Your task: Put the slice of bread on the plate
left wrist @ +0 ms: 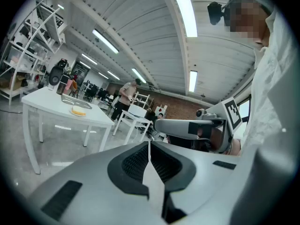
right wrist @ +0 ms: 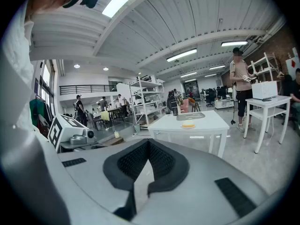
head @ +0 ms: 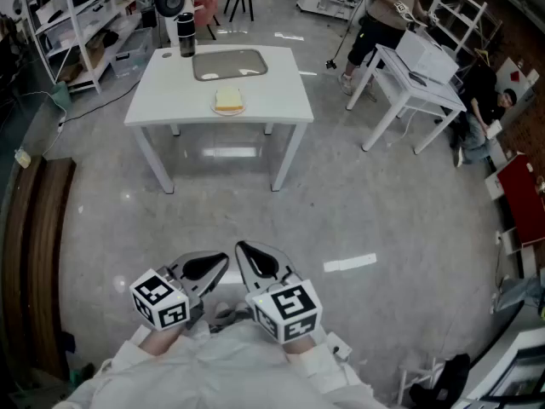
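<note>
A slice of bread (head: pixel 228 98) lies on a small white plate (head: pixel 215 107) near the front edge of a white table (head: pixel 166 92) far ahead of me. The same bread shows small in the left gripper view (left wrist: pixel 79 110) and in the right gripper view (right wrist: pixel 188 123). Both grippers are held close to my body, well short of the table. My left gripper (head: pixel 221 262) (left wrist: pixel 149 144) is shut with nothing between its pads. My right gripper (head: pixel 242 248) (right wrist: pixel 149 142) hangs beside it, also shut and empty.
A grey tray (head: pixel 230 62) and a dark tumbler (head: pixel 186 45) stand on the table behind the plate. A second white table (head: pixel 417 79) with a person (head: pixel 383 15) next to it is at the right. Shelving (head: pixel 68 15) lines the left. Bare grey floor lies between me and the table.
</note>
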A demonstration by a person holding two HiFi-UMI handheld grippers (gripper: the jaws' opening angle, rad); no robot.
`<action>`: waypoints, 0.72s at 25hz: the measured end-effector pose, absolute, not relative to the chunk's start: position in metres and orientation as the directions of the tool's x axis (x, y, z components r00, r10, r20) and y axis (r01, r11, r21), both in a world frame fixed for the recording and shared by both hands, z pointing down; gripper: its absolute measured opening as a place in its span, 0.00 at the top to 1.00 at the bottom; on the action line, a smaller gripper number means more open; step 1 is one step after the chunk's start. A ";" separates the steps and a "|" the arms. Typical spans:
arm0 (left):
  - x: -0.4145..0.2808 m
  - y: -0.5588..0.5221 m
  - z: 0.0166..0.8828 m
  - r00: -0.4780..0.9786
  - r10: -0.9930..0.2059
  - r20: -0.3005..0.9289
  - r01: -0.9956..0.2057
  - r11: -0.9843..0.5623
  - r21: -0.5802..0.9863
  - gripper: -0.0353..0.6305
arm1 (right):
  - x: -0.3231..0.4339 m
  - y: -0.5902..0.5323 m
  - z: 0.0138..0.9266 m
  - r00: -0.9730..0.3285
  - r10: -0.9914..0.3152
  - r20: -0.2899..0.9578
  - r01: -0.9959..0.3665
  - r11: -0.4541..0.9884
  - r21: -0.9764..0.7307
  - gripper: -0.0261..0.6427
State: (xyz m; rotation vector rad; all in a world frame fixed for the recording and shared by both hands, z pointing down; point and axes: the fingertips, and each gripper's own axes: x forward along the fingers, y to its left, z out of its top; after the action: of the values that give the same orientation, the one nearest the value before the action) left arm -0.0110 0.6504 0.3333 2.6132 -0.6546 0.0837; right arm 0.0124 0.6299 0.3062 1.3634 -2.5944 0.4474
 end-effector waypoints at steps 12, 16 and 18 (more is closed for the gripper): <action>-0.011 0.651 0.336 0.886 -0.431 0.170 -0.461 -0.790 0.403 0.92 | 0.011 0.633 0.315 -0.569 -0.758 0.318 -0.821 0.543 -0.175 0.94; -0.005 0.651 0.335 0.889 -0.427 0.164 -0.455 -0.787 0.416 0.92 | 0.017 0.634 0.315 -0.581 -0.756 0.302 -0.814 0.538 -0.220 0.94; -0.001 0.652 0.333 0.893 -0.422 0.157 -0.446 -0.787 0.425 0.92 | 0.020 0.634 0.313 -0.594 -0.753 0.282 -0.804 0.541 -0.248 0.94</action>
State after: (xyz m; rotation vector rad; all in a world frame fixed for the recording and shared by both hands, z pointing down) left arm -0.0010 0.6519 0.3329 2.5975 -0.6314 0.0734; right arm 0.0200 0.6337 0.3133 1.3382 -2.6316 0.5347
